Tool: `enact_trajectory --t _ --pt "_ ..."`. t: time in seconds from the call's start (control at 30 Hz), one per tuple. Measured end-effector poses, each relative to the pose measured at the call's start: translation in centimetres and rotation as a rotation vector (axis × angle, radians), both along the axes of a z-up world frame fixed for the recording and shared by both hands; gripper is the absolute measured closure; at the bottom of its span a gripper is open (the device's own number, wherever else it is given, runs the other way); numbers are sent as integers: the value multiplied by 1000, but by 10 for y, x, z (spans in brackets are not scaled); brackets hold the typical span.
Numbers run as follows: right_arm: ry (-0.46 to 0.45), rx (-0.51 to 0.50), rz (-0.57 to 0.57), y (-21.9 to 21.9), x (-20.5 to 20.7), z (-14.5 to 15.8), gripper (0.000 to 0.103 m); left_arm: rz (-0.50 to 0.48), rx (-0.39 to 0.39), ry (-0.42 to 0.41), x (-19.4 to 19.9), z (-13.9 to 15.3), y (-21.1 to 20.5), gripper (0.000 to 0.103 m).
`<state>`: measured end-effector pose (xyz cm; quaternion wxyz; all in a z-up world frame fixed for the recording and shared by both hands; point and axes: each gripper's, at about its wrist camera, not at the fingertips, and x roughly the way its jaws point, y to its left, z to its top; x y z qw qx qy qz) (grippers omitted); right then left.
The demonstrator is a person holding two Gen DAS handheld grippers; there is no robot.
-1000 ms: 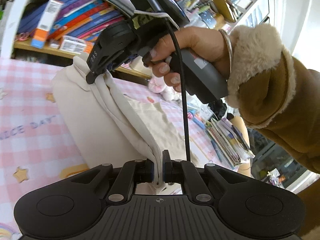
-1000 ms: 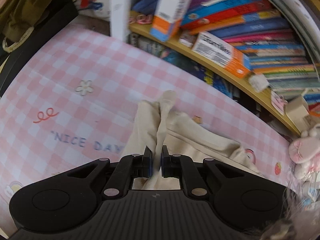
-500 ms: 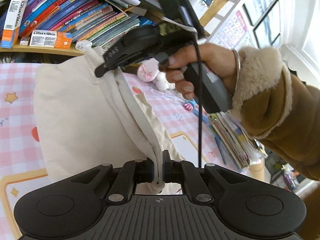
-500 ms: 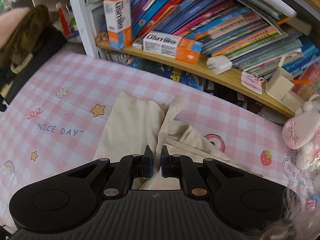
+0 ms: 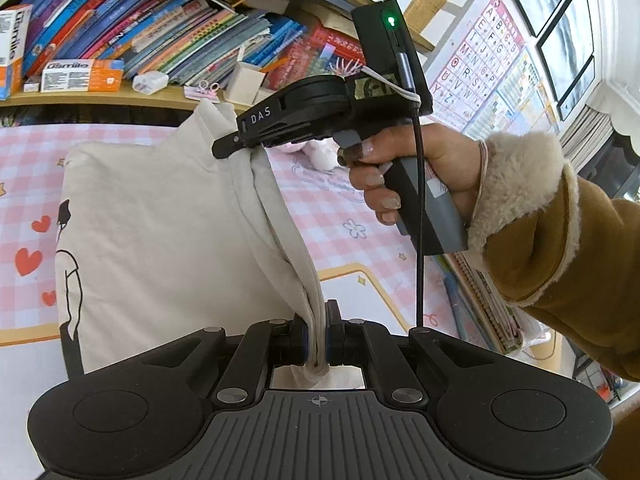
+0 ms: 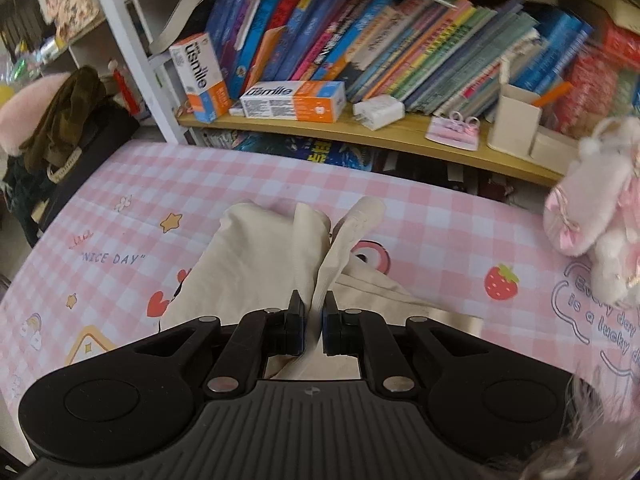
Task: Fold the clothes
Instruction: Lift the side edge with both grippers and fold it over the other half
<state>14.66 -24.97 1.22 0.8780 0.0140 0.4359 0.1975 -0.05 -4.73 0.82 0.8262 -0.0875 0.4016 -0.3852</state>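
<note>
Left wrist: soft cream garment (image 5: 160, 232) draped.

Pink checked tablecloth (image 6: 248, 184) printed with stars and a strawberry, wooden shelf (image 6: 400, 136) packed with leaning books (image 6: 360, 36), two orange-and-white boxes (image 6: 294, 101), white charger (image 6: 379, 111), pink plush toy (image 6: 600, 200), alphabet poster (image 5: 480, 68) stood on the wall.

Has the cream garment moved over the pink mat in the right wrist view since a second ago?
Yes. The cream garment has slid right of the "NICE DAY" print, toward the strawberry.
</note>
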Motion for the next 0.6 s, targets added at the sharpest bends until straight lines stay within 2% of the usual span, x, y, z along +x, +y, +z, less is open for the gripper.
enact_trajectory --t 0.1,0.27,0.5,0.6 --pt "-3 25 -5 -18 -2 -2 96 -9 20 10 -2 -2 -14 97" --pt "3 10 -4 -34 -4 -16 96 -31 73 39 2 -14 -39 97" --pt "63 42 -50 -56 0 -39 96 -77 156 48 -1 -24 -70 96" --pt "83 55 -70 -62 1 -48 94 -95 144 94 0 -28 -75 85"
